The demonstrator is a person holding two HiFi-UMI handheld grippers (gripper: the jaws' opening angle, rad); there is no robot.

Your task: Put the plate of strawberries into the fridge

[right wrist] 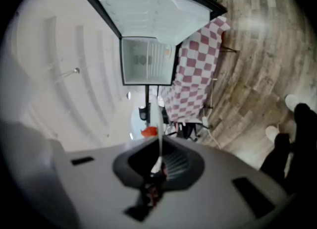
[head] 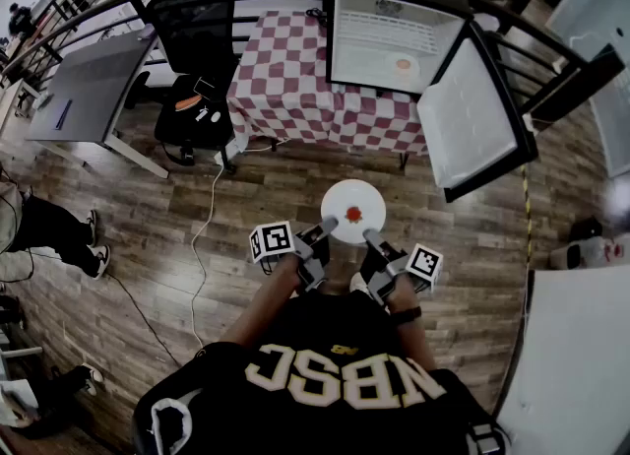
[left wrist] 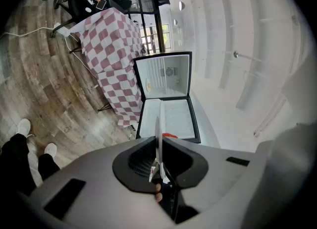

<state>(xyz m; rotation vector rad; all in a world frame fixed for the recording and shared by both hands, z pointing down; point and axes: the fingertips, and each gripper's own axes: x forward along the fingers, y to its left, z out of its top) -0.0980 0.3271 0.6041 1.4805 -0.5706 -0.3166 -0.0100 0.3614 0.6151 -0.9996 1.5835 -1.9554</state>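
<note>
A white plate (head: 353, 211) with a red strawberry (head: 354, 214) on it is held level above the wooden floor. My left gripper (head: 325, 229) is shut on its left rim and my right gripper (head: 372, 238) on its right rim. In the left gripper view the plate (left wrist: 158, 136) shows edge-on between the jaws of the left gripper (left wrist: 159, 146), with the strawberry (left wrist: 169, 136) beside it. The right gripper view shows the same: the plate (right wrist: 159, 131) in the right gripper (right wrist: 159, 146), and the strawberry (right wrist: 149, 132). The small black fridge (head: 394, 44) stands ahead, its door (head: 477, 113) swung open to the right.
The fridge sits on a table with a red-and-white checked cloth (head: 285, 69). A black chair (head: 192, 49) and a grey desk (head: 89, 84) stand to the left. A cable (head: 202, 227) trails over the floor. A white surface (head: 576, 355) lies at the lower right. Another person's legs (head: 49, 236) are at the far left.
</note>
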